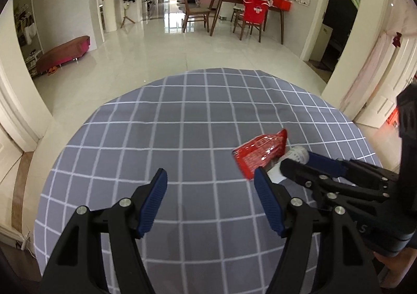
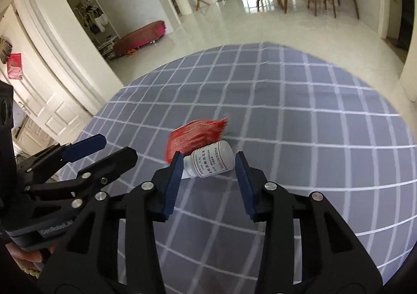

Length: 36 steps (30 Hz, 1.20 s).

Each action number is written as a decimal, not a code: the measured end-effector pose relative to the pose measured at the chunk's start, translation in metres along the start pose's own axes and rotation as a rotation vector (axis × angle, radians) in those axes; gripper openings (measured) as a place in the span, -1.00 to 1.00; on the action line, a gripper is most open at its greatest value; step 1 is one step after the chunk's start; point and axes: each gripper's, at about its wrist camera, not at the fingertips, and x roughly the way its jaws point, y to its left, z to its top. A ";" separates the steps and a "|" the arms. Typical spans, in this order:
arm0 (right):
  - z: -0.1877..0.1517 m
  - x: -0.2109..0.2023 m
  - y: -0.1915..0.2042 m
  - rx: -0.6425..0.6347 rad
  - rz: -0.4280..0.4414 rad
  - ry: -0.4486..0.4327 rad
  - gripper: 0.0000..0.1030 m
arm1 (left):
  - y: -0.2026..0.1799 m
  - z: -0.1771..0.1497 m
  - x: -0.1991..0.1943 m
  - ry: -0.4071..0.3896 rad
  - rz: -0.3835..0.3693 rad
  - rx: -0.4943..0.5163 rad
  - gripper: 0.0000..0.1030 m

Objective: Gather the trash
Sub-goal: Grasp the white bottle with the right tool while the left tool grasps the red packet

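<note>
Your right gripper (image 2: 208, 163) is spread around the white bottle (image 2: 209, 159) lying at frame centre, touching the red wrapper (image 2: 195, 135). Only the right view shows its label; in the left view your left gripper (image 1: 209, 189) gapes empty over the checked cloth (image 1: 156, 124), bottle mostly hidden at right.

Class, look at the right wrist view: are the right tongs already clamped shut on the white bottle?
No: the right tongs stand open, the white bottle lying on the checked cloth between their pads.

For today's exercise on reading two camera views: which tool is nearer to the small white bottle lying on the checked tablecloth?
Right. The right tool is open with the white bottle lying between its fingertips. The left tool is open over bare tablecloth, the bottle off to its right.
</note>
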 end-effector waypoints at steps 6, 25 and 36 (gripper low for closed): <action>-0.001 -0.026 -0.037 0.045 -0.043 -0.054 -0.22 | -0.034 0.010 0.020 0.010 0.002 0.084 0.31; -0.013 -0.051 -0.061 0.072 0.043 -0.070 -0.22 | -0.069 0.019 0.034 0.018 -0.062 0.145 -0.81; -0.051 -0.145 -0.083 0.114 0.064 -0.162 -0.22 | -0.132 -0.015 -0.060 -0.095 -0.163 0.198 -0.81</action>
